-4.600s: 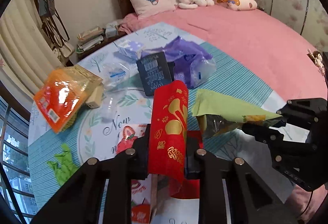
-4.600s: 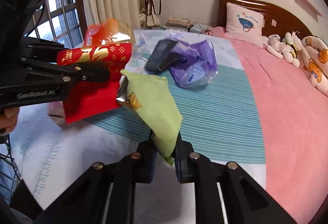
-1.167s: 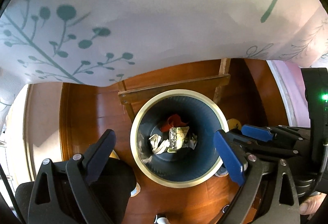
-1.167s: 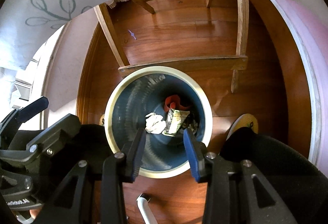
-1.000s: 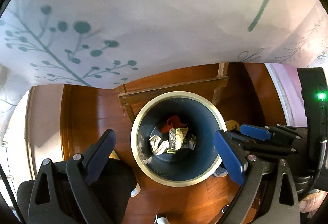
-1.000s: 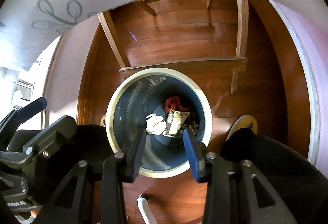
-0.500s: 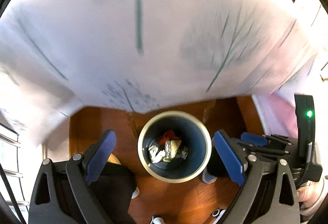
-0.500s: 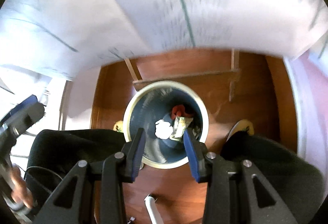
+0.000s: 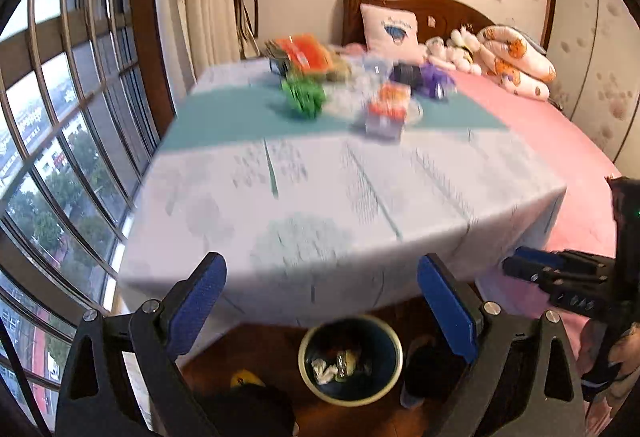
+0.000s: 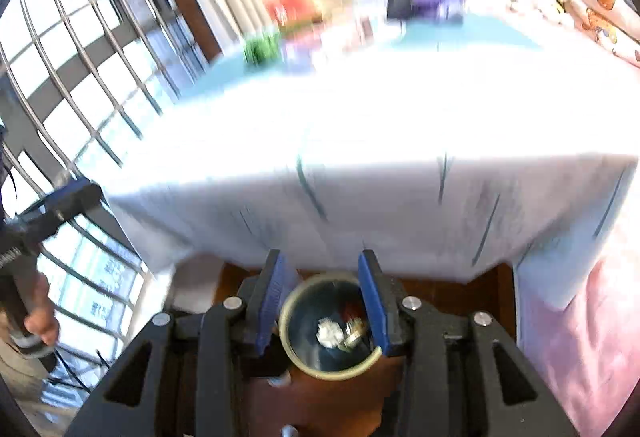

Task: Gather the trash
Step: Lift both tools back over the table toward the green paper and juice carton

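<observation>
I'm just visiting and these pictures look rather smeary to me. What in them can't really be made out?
- Items on the table: motion blur in both wrist views leaves only colour patches, such as the orange packet and the green clump.
- Scraps in the trash bin: too small and dim to name; in the right wrist view, a finger of the right gripper covers part of the rim.
- Table legs: hidden by the hanging cloth.
</observation>
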### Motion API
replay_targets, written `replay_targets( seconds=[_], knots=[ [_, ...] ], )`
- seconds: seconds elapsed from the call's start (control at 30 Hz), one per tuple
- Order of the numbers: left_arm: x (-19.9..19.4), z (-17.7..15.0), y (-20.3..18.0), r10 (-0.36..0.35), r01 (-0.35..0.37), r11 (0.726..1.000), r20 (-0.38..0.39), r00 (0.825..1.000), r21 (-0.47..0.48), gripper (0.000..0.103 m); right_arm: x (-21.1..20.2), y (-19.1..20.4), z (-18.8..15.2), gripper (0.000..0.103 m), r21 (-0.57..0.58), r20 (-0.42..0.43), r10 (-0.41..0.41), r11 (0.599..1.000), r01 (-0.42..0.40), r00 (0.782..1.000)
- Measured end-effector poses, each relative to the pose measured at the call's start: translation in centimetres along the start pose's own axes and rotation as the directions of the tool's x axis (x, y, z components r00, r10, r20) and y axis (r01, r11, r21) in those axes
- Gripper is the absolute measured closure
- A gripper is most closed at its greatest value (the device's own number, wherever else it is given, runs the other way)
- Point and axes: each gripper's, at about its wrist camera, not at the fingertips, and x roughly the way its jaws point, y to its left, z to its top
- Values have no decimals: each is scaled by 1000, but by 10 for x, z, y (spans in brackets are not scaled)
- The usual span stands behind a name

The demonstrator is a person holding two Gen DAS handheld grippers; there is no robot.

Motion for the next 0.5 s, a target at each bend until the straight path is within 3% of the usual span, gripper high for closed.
replay_targets(
  seconds=[0.07, 0.2, 0.37, 0.5],
  knots=[
    [-7, 20, 2, 10, -10, 1000, 16, 1000, -9, 7, -15, 3, 22, 64, 3, 36, 12, 1000, -12, 999],
    [-15, 59, 10, 40, -39, 999, 35, 999, -24, 8, -31, 10, 64, 49, -14, 97, 16, 1000, -15, 995],
    [-8, 104, 21, 39, -38, 999, 32, 999, -32, 7, -26, 11, 118, 47, -23, 138, -4, 1000, 8, 990],
    [18, 137, 27, 48, -48, 998, 13, 999, -29, 7, -12, 10, 155, 29, 30, 113, -13, 999, 9, 993]
  ],
)
